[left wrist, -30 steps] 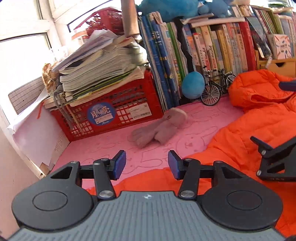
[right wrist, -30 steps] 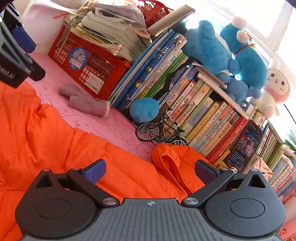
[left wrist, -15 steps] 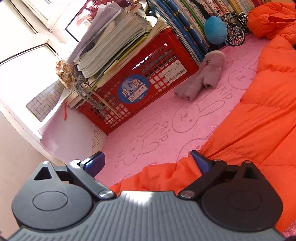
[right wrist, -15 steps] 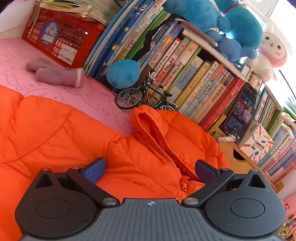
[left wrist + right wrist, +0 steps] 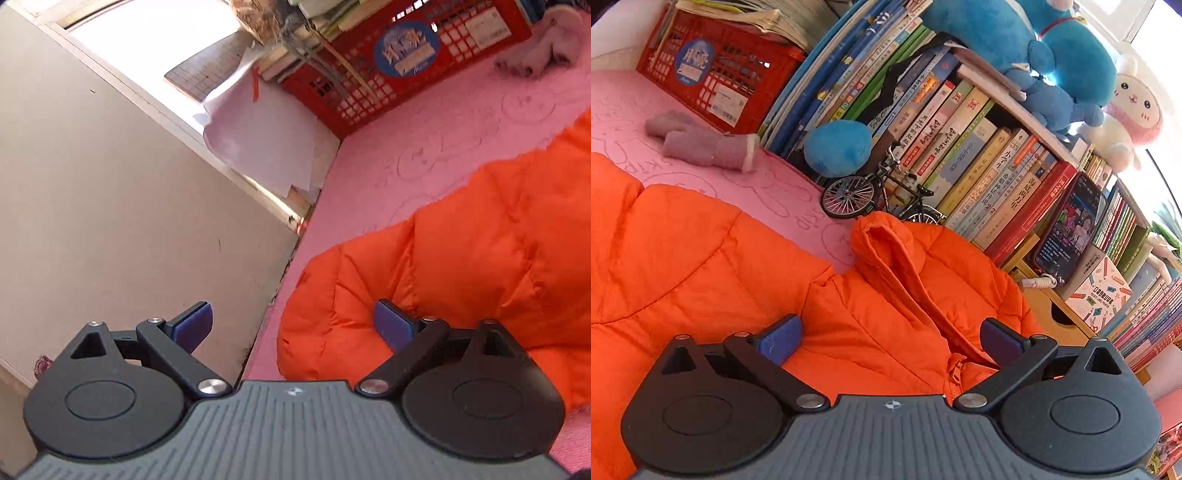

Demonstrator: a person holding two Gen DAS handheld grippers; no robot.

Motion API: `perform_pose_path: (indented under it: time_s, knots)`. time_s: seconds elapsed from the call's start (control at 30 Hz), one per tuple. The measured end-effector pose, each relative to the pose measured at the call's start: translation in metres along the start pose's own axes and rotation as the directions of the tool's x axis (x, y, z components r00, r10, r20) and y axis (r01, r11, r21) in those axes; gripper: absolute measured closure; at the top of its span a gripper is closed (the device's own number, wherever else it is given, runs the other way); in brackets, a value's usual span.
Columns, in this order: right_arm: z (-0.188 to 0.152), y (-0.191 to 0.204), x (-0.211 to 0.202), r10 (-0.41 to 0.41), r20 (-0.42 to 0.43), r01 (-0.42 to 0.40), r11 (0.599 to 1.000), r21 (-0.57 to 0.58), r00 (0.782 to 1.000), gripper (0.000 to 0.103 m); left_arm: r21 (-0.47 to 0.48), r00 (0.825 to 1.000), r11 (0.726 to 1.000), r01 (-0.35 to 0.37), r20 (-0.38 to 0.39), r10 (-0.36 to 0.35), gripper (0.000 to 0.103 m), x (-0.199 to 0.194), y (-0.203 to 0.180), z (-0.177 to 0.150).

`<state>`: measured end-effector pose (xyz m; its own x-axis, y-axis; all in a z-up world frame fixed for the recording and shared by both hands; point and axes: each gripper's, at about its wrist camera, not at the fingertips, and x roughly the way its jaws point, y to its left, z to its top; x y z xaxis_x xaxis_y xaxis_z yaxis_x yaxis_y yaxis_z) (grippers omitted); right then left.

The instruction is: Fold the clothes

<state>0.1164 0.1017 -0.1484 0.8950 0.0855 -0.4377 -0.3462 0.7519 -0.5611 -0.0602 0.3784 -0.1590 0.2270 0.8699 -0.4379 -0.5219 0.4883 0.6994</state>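
Note:
An orange puffer jacket (image 5: pixel 480 240) lies spread on a pink mat (image 5: pixel 424 147). In the left wrist view its rounded left end sits near the mat's edge by the wall. My left gripper (image 5: pixel 291 325) hovers over that end with wide jaws that are closing slightly. The jacket's edge lies between the pads, and the pads do not press on it. In the right wrist view the jacket (image 5: pixel 683 251) shows its hood (image 5: pixel 886 240) and zipper. My right gripper (image 5: pixel 890 339) stands open just above the collar, gripping nothing.
A beige wall (image 5: pixel 110 184) bounds the mat on the left. At the back stand a red crate (image 5: pixel 713 74) of papers, a row of books (image 5: pixel 960 147), a toy bicycle (image 5: pixel 871 195) and a blue ball (image 5: pixel 836 147). A mauve glove (image 5: pixel 701 144) lies on the mat.
The left gripper swung left and down to the jacket's end by the wall, and its jaws spread from narrow to wide. The right gripper shifted over the collar, then held still.

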Motion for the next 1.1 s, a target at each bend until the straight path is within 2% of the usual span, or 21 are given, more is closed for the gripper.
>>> perform_pose_path:
  time_s: [0.07,0.17,0.2,0.23,0.3,0.37,0.43,0.5,0.57,0.6,0.63,0.7,0.8,0.87,0.93,1.0,1.03,1.07,1.1]
  knots:
    - [0.0,0.0,0.0,-0.001,0.001,0.001,1.0,-0.002,1.0,0.0,-0.033,0.996,0.998,-0.054,-0.07,0.051,0.006,0.011,0.007,0.001]
    - [0.0,0.001,-0.001,-0.005,0.002,0.005,1.0,-0.004,1.0,0.0,-0.054,0.966,0.987,-0.148,-0.22,0.133,0.007,0.02,0.016,0.004]
    - [0.0,0.001,-0.001,-0.006,0.002,0.006,1.0,-0.005,1.0,0.0,-0.071,0.961,0.985,-0.159,-0.239,0.138,0.011,0.016,0.019,0.004]
    - [0.0,0.002,-0.001,-0.007,0.003,0.007,1.0,-0.006,1.0,0.0,-0.102,0.966,0.983,-0.153,-0.226,0.127,0.017,0.007,0.021,0.006]
    - [0.0,0.002,-0.001,-0.009,0.004,0.009,1.0,-0.008,1.0,0.0,-0.169,0.987,0.98,-0.101,-0.14,0.077,0.016,-0.021,0.02,0.014]
    - [-0.001,0.002,-0.001,-0.01,0.004,0.01,1.0,-0.009,1.0,0.0,-0.192,1.0,0.981,0.009,-0.004,-0.01,0.016,-0.057,0.006,0.028]
    - [-0.001,0.002,-0.001,-0.01,0.005,0.01,1.0,-0.01,1.0,0.0,-0.168,0.986,0.977,0.13,0.129,-0.109,0.014,-0.091,-0.014,0.042]
    - [-0.001,0.002,-0.001,-0.012,0.006,0.012,1.0,-0.012,1.0,0.0,-0.096,0.961,0.975,0.2,0.215,-0.176,0.01,-0.112,-0.039,0.052]
    - [0.0,0.002,-0.006,-0.024,0.0,0.024,1.0,-0.015,1.0,0.0,-0.001,0.959,0.981,0.195,0.211,-0.19,0.01,-0.108,-0.068,0.055]
    - [-0.001,0.0,-0.014,-0.026,0.011,0.026,1.0,-0.016,1.0,0.0,0.048,0.961,0.982,0.185,0.2,-0.191,0.01,-0.104,-0.082,0.055]
    - [-0.004,-0.002,-0.026,-0.01,0.046,0.011,1.0,-0.02,0.999,0.0,0.056,0.966,0.981,0.184,0.174,-0.191,0.01,-0.095,-0.087,0.052]
    - [-0.018,-0.008,-0.052,0.04,0.122,-0.032,0.997,-0.066,0.992,0.0,-0.024,0.973,0.983,0.182,0.147,-0.176,0.006,-0.072,-0.072,0.044]
    - [-0.057,-0.019,-0.078,0.07,0.155,-0.04,0.981,-0.187,0.985,0.001,-0.023,0.987,0.995,0.099,0.13,-0.095,0.002,-0.044,-0.055,0.04]
    - [-0.095,-0.046,-0.09,0.031,0.121,-0.004,0.975,-0.222,0.992,0.005,-0.007,0.991,0.998,0.068,0.118,-0.066,0.002,-0.033,-0.05,0.041]
    - [-0.129,-0.089,-0.089,-0.076,0.009,0.077,0.98,-0.185,0.997,0.005,-0.007,0.994,0.998,0.056,0.096,-0.055,0.002,-0.027,-0.049,0.045]
    - [-0.162,-0.133,-0.092,-0.183,-0.103,0.165,0.974,-0.157,0.978,0.004,-0.007,0.996,0.999,0.043,0.074,-0.043,0.002,-0.022,-0.048,0.048]
    - [-0.176,-0.156,-0.089,-0.237,-0.188,0.212,0.967,-0.144,0.953,0.003,-0.004,0.998,0.999,0.036,0.059,-0.036,0.004,-0.022,-0.049,0.05]
    - [-0.19,-0.179,-0.085,-0.287,-0.275,0.259,0.956,-0.135,0.918,0.001,0.006,0.999,1.0,0.028,0.043,-0.028,0.005,-0.023,-0.051,0.053]
    - [-0.198,-0.193,-0.083,-0.369,-0.342,0.332,0.929,-0.163,0.864,0.001,0.02,0.999,1.0,0.021,0.032,-0.021,0.008,-0.027,-0.054,0.056]
